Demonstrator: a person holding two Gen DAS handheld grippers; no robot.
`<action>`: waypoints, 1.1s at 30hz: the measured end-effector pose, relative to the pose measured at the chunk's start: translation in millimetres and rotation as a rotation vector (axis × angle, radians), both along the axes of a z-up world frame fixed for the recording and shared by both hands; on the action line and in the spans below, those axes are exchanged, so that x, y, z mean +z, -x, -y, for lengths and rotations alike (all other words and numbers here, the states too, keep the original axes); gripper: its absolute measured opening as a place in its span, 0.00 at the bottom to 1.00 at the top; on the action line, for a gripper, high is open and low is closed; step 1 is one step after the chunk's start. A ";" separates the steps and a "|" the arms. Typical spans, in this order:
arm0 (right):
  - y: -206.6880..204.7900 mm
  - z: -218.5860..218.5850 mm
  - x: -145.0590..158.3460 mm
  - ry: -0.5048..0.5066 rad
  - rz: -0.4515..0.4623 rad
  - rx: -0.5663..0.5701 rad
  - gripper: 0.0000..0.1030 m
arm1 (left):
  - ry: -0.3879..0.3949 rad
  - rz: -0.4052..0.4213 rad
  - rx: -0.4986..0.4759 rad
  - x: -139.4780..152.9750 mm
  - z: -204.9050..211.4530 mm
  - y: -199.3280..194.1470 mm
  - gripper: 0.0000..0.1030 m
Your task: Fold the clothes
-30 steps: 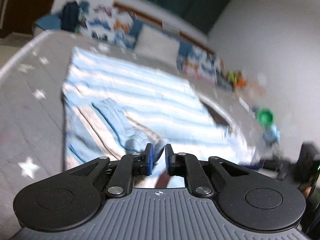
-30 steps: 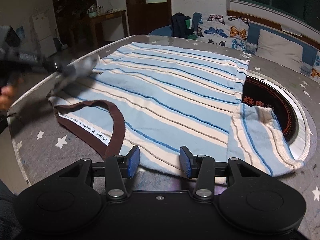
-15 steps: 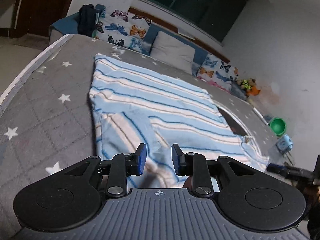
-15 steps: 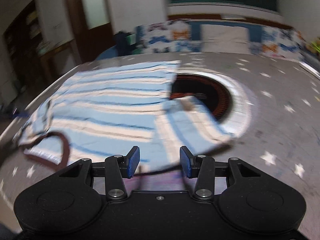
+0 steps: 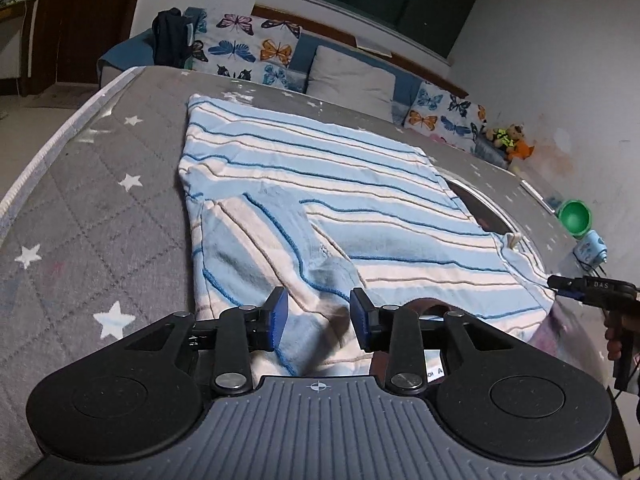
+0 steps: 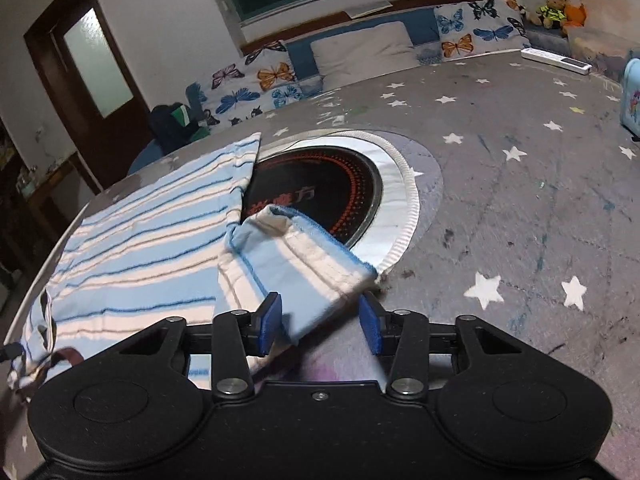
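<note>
On the grey star-print table point(image 5: 80, 208), left wrist view: striped shirt point(image 5: 320, 184) lies spread flat, its near-side sleeve point(image 5: 256, 248) already folded in over the body. Left gripper point(image 5: 319, 314) hangs low over that folded sleeve, jaws apart and opening; cloth lies under and between the pads but they don't press it, so I read it as a release. Right gripper point(image 5: 576, 286) shows at the far right edge by the other sleeve. Versus the earlier frames: a second ago the left jaws were nearly together on the sleeve cloth and the view was blurred; now the picture is sharp and the gap is wider. One sleeve fold looks done.

Right wrist view: the other sleeve point(image 6: 304, 256) lies out sideways, partly over the round black inset point(image 6: 320, 188) in the table (a hotplate, probably). Right gripper point(image 6: 318, 322) sits at the sleeve's near edge, jaws closing; the left pad point(image 6: 269, 320) touches cloth, the other stands clear, so no pinch yet. A second ago this camera faced the collar point(image 6: 68, 354) and the shirt's middle, jaws wider; it now faces the sleeve. Left to do, as I judge: fold this sleeve in, then fold the body.
</note>
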State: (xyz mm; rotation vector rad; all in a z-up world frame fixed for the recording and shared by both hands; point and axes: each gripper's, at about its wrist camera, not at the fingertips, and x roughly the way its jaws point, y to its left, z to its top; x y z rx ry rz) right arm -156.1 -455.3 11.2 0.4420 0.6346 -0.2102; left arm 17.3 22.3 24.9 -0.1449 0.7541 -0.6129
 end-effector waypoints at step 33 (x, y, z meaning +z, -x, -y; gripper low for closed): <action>-60.5 -122.3 33.0 0.184 0.037 0.545 0.25 | 0.007 0.031 0.009 15.4 -9.9 -1.8 0.51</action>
